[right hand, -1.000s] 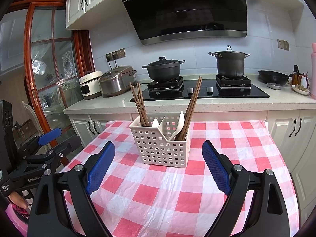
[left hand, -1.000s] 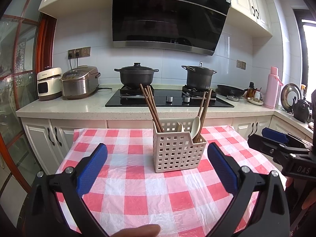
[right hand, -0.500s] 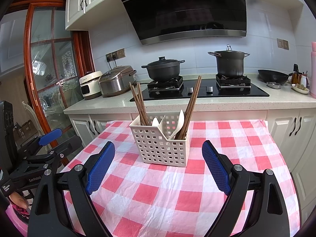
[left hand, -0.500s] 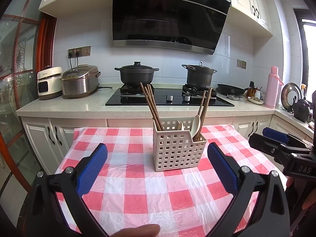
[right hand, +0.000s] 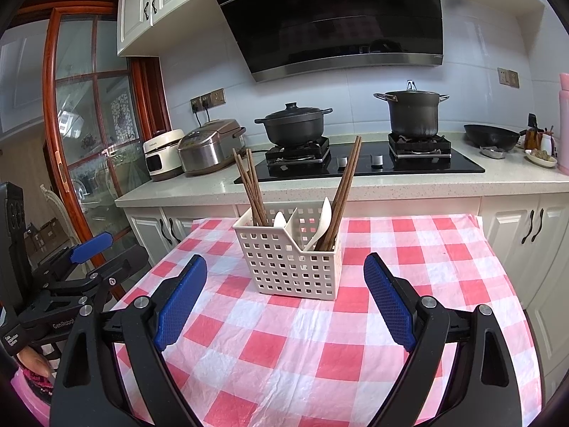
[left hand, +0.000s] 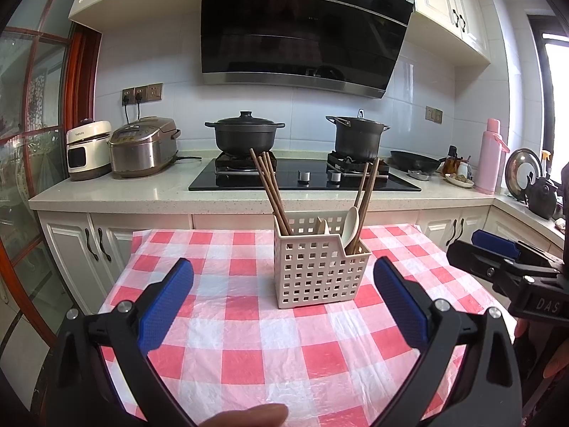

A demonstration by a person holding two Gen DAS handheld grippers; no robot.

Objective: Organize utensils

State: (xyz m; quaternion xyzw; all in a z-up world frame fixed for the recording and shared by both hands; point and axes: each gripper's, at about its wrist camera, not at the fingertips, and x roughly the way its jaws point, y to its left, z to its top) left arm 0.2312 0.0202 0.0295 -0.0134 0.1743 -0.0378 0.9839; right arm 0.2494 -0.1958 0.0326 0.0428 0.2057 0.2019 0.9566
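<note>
Both claws hang empty, jaws spread: left gripper [left hand: 282, 302] left of the basket [left hand: 318, 272], right gripper [right hand: 284, 300] right of it, about equally near. Chopsticks [left hand: 268, 190] and spoons [left hand: 350, 222] stand upright inside, ahead.

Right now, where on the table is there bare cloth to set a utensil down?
The checked tablecloth is bare between the white caddy and the near edge, under both open grippers, right gripper and left gripper. There are also bare strips on each side of the caddy. The caddy itself is crowded: chopsticks and spoons.
</note>
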